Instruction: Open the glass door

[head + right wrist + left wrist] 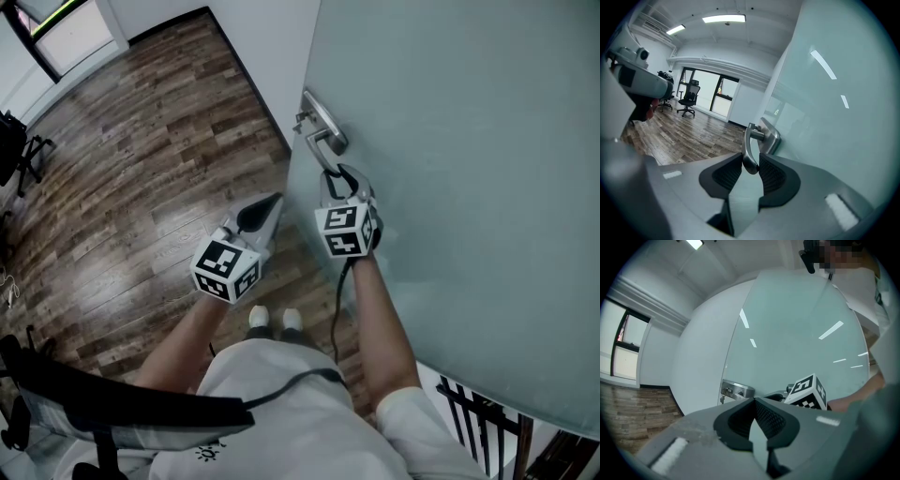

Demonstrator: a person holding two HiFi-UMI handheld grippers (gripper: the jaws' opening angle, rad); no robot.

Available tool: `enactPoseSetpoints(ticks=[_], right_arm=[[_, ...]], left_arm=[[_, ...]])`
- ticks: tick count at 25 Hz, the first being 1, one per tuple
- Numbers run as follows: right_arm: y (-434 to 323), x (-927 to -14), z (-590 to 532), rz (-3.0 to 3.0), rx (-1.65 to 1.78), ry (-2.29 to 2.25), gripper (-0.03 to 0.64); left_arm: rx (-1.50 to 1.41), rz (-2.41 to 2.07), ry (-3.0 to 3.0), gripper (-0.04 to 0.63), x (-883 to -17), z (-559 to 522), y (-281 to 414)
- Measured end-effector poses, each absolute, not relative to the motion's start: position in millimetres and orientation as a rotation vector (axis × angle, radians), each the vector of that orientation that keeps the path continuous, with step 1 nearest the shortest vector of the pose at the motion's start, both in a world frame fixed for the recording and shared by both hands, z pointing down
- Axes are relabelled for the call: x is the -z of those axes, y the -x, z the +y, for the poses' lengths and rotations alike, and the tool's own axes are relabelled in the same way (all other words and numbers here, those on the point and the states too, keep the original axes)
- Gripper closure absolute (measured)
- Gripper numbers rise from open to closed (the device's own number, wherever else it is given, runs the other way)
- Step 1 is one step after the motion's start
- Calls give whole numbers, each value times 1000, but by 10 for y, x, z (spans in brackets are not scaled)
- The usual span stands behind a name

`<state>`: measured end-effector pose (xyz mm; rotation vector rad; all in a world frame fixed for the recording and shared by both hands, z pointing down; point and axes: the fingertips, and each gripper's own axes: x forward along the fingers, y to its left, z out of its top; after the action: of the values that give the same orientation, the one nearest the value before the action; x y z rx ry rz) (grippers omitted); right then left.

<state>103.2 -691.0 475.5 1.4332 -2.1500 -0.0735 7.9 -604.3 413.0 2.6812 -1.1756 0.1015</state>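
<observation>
Right gripper view: right gripper (750, 165) grasping door handle (749, 140)

Both pads press the sides of the metal lever. The door handle is mounted at the edge of the frosted glass door (834, 117). The left gripper (754, 401) is clenched and empty, near the door handle, above the wooden floor (141, 169).

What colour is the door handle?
Shiny silver. The door handle shows best in the right gripper view.

This looks like an office: black swivel chairs (689, 99) stand by a big window (704, 96), with a wood floor (141, 169), strip lights (724, 18) above and a frosted glass door (469, 141).
</observation>
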Motion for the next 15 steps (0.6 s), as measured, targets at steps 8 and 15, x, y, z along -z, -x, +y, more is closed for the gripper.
enactPoseSetpoints(ticks=[8, 15], right_arm=[[-1030, -4783, -6936, -2141, 72, -1449, 495], [-1041, -4817, -6969, -2123, 73, -1470, 495]], left_arm=[[-110, -1189, -2678, 594, -4192, -5991, 32], [-108, -1201, -2675, 594, -4228, -5957, 145]])
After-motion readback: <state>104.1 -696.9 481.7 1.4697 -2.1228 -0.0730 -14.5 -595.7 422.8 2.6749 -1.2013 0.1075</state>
